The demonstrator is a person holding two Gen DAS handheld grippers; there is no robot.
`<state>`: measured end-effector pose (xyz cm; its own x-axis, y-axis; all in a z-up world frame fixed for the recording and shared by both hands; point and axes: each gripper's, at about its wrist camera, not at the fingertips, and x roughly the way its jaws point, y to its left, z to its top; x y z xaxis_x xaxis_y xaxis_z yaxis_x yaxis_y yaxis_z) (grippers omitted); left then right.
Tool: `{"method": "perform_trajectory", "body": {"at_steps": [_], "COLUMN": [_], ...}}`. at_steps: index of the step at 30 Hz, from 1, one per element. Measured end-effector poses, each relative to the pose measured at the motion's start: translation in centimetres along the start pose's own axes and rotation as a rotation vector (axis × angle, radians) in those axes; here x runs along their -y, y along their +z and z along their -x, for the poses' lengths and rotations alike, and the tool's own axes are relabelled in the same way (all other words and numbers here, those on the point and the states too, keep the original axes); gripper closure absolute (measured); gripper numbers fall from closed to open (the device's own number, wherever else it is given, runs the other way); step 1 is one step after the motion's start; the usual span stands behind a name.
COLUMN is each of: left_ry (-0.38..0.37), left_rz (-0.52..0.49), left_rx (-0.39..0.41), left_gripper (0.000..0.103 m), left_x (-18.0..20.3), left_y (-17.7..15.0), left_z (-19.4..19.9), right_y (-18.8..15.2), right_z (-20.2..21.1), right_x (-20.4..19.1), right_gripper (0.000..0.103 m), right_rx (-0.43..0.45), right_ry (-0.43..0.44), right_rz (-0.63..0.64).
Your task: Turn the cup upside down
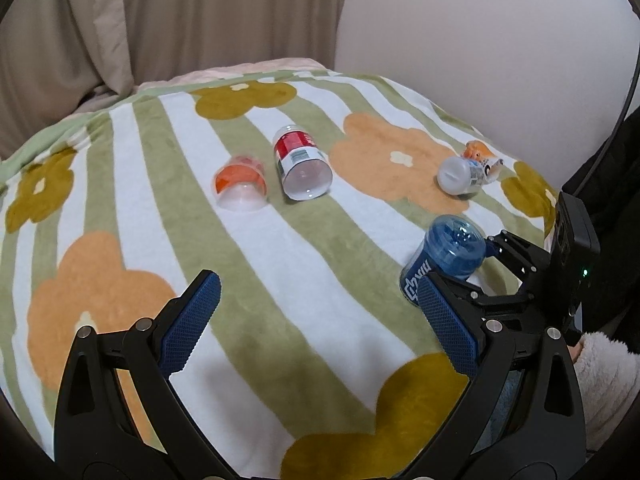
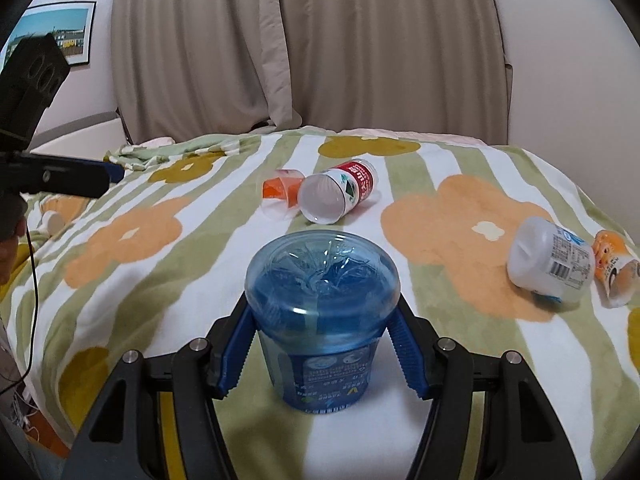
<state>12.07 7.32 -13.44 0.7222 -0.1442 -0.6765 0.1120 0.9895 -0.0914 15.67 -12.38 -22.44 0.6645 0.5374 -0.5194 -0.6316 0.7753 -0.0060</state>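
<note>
A blue translucent cup (image 2: 320,320) stands upside down on the flowered blanket, base up. My right gripper (image 2: 322,356) has its blue pads against both sides of the cup. In the left wrist view the same cup (image 1: 444,258) shows at the right, leaning, with the right gripper's fingers (image 1: 500,248) around it. My left gripper (image 1: 316,320) is open and empty, hovering above the blanket to the left of the cup.
A red-labelled cup (image 1: 302,164) and an orange cup (image 1: 240,184) lie on their sides mid-blanket. A white cup (image 1: 460,176) and an orange-printed cup (image 1: 482,156) lie at the right. Curtains and a wall stand behind the striped blanket (image 1: 280,260).
</note>
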Motion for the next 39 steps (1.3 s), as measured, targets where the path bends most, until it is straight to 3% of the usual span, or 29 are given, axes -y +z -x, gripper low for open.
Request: {"method": "perform_trajectory", "body": {"at_steps": [9,12,14,18,22,27,31,34,39], "left_ry": [0.015,0.016,0.007,0.011,0.015,0.019,0.026,0.047,0.061], "left_rz": [-0.006,-0.005,-0.007,-0.01,-0.013,-0.022,-0.006,-0.013,-0.063], "left_rx": [0.01,0.011,0.003,0.012,0.042,0.111,0.199,0.289,0.473], "left_gripper": [0.004,0.004,0.004,0.004,0.004,0.004,0.004,0.004,0.0], "left_x": [0.4,0.4,0.4,0.7,1.2,2.3,3.1,4.1,6.7], "left_y": [0.0,-0.1,-0.1,-0.2,-0.1,0.3,0.7,1.6,4.1], "left_z": [0.5,0.6,0.6,1.0,2.1,4.3,6.9,9.3,14.1], "right_y": [-0.1,-0.2,-0.3,-0.2,0.0,2.3,4.8,6.9,10.1], "right_z": [0.0,0.0,0.2,0.5,2.1,6.0,11.4,15.9,21.5], "right_x": [0.1,0.1,0.1,-0.2,-0.5,-1.3,-2.1,-2.5,-1.9], "right_gripper": [0.043,0.022,0.0,0.0,0.0,0.0,0.0,0.0,0.0], "right_rx": [0.007,0.032,0.051,0.028,0.057,0.04,0.124,0.203,0.241], "right_ry": [-0.009,-0.032,-0.044,-0.041,-0.045,-0.106,-0.174,-0.251,-0.347], "right_rz": [-0.02,-0.037,-0.046,-0.03,-0.035,-0.024,-0.027,-0.05,-0.154]}}
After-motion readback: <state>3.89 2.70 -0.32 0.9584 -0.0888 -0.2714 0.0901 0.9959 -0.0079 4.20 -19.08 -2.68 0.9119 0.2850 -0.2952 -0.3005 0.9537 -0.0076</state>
